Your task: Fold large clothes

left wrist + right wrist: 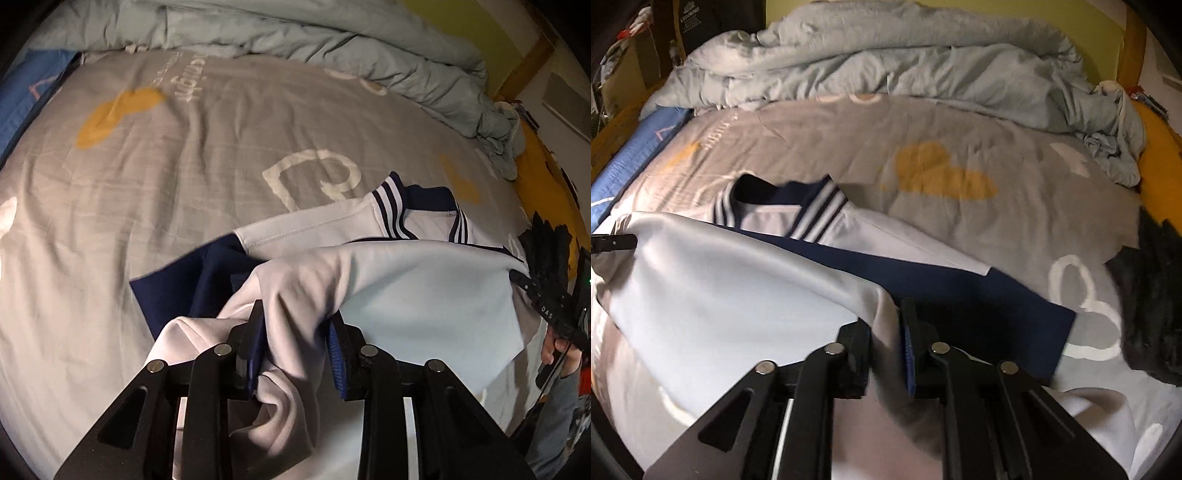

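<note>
Bed [166, 192] carries the soft, limp jacket [406, 295], its hem pinched between both grippers' fingers [258, 332], nearly closed.

Dim, warm indoor light in both wrist views. A brighter patch falls on the bed sheet [48, 258] at the near left. Motion blur smears the sheet's print (sharpest near the middle). Fisheye bending curves the edges, and the corners go black.
</note>
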`<state>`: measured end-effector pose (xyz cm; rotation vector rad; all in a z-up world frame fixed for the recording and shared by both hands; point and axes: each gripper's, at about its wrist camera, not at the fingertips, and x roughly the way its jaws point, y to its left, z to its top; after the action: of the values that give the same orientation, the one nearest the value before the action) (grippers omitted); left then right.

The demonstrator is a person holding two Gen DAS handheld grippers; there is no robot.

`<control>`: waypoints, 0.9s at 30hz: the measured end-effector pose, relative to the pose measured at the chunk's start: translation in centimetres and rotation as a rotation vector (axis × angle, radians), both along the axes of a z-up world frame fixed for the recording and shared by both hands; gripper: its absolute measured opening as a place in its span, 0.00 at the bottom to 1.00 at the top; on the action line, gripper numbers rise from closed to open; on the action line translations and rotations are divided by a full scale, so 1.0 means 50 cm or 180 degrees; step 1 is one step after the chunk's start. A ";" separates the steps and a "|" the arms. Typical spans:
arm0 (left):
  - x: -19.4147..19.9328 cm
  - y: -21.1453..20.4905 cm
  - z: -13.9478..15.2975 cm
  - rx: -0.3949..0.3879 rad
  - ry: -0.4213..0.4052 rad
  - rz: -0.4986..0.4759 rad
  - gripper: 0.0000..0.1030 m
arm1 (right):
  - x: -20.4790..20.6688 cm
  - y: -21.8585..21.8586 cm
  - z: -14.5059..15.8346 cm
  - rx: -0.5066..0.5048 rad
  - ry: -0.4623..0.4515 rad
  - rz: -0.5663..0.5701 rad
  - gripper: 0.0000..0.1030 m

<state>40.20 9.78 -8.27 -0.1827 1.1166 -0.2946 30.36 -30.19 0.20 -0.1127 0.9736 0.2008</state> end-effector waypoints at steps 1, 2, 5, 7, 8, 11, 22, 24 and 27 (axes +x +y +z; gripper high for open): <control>-0.011 -0.001 0.006 0.0018 -0.0125 -0.0045 0.37 | -0.009 -0.004 0.003 0.0037 -0.0077 0.0011 0.14; -0.022 -0.003 0.015 0.0043 -0.0236 -0.0074 0.44 | -0.020 -0.009 0.011 0.0084 -0.0172 0.0015 0.22; -0.067 0.003 0.057 0.0136 -0.0673 -0.0035 0.75 | -0.063 -0.040 0.055 0.0085 -0.0563 -0.0144 0.60; -0.098 0.016 0.089 0.0112 -0.0941 0.0017 0.86 | -0.094 -0.075 0.096 0.0162 -0.0763 -0.0276 0.66; -0.116 0.027 0.107 0.0074 -0.1093 0.0058 0.87 | -0.106 -0.094 0.113 0.0219 -0.0812 -0.0344 0.67; -0.153 0.065 0.141 -0.0005 -0.1297 0.0189 0.88 | -0.147 -0.159 0.162 0.0424 -0.1015 -0.0574 0.86; -0.183 0.116 0.022 -0.0356 -0.1077 0.0251 0.88 | -0.105 -0.275 0.033 0.0629 -0.0295 -0.0867 0.96; -0.159 0.118 -0.003 -0.0329 -0.0975 0.0263 0.88 | -0.084 -0.283 -0.004 0.0791 -0.0129 -0.0869 0.89; -0.132 0.150 -0.031 -0.0562 -0.0950 0.0387 0.65 | -0.074 -0.293 -0.024 0.1357 -0.0004 -0.0747 0.42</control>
<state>33.59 17.27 -9.80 -0.3503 0.7805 -0.3010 26.65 -44.85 -1.01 0.3902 0.9156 0.1879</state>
